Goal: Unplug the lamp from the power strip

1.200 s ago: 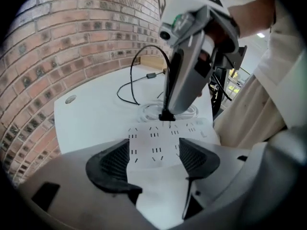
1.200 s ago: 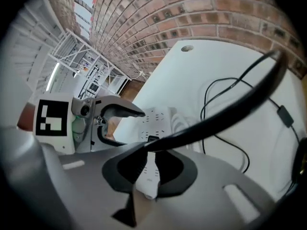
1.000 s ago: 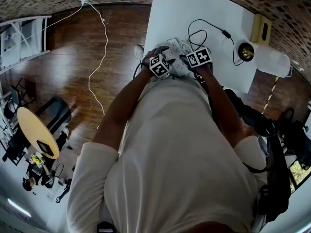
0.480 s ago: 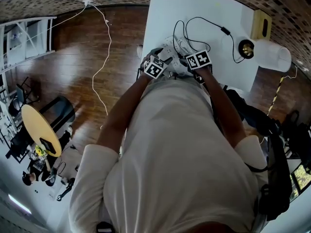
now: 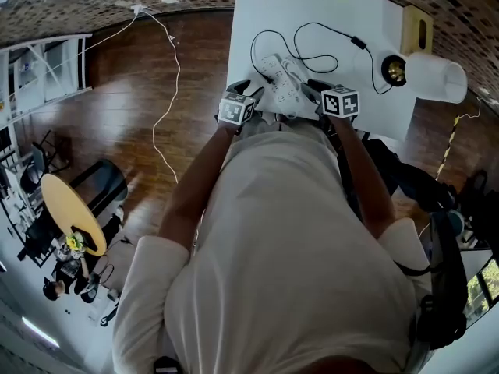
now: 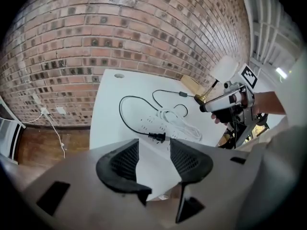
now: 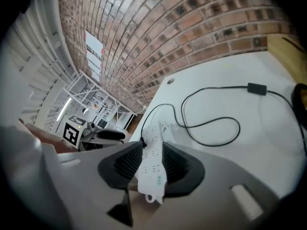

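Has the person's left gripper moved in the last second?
Yes. In the head view the left gripper has slid left, away from the lamp base toward the table's left edge. Its jaws are closing with nothing between them.

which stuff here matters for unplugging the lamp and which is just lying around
For the job: power strip, black plug lying loose on the white table, lamp cord, lamp.
Just lying about: wooden block by the lamp, white cable on the floor.
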{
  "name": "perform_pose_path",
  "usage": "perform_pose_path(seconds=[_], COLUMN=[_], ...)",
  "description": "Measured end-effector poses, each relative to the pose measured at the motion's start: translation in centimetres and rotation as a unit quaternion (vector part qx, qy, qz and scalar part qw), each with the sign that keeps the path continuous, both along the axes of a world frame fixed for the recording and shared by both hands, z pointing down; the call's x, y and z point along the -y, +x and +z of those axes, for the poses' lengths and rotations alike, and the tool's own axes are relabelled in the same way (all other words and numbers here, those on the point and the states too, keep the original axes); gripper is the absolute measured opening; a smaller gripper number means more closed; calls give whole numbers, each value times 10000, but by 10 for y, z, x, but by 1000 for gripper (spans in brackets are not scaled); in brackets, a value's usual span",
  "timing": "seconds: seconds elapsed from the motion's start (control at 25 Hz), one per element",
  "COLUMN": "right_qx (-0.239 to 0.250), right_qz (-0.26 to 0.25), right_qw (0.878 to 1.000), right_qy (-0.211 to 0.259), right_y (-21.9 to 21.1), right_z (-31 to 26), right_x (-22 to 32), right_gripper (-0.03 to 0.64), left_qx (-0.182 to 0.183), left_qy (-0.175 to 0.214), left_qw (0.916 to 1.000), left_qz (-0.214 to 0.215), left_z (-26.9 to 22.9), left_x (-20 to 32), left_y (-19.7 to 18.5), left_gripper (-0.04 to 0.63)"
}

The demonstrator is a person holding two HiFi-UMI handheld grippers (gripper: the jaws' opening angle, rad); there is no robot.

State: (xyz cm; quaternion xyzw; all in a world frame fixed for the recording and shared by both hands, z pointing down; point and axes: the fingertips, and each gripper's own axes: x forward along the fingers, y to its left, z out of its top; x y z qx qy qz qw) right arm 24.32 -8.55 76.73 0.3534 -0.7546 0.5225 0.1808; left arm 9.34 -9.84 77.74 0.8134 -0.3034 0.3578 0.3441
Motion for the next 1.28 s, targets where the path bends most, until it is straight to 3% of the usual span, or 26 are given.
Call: perform_pose_path(seconds=[0.08, 0.24, 0.4, 0.68, 0.96, 1.28], right_qx=[-67, -297, -762, -1563, -1908, -2202], right_qz=[342, 786, 690, 649, 986, 1194], right_qw=[9989, 9922, 9836, 9684, 9558, 9325], right_qy=[299, 925, 1481, 1831, 2008, 2603], right_y=[18, 40, 41, 31, 3, -60], right_z=[-9, -31, -52, -76, -108, -155], right_x=[7, 25, 39, 41, 41, 43], right_gripper=[113, 106, 104, 104, 104, 107], left_qx=[-183, -596, -1096, -1365, -1651, -1926], left_qy=[195, 461, 690, 1099, 1341, 1373], left_qw=[9996, 9954, 9872, 9828, 9769, 9715], left_qz=[-91, -596, -931, -589, -214, -169], left_z=[-30, -33, -63, -101, -135, -157], left_x=[12, 27, 46, 64, 53, 51], left_y=[1, -17, -28, -54, -96, -153], left_gripper=[184, 161, 149, 141, 136, 127])
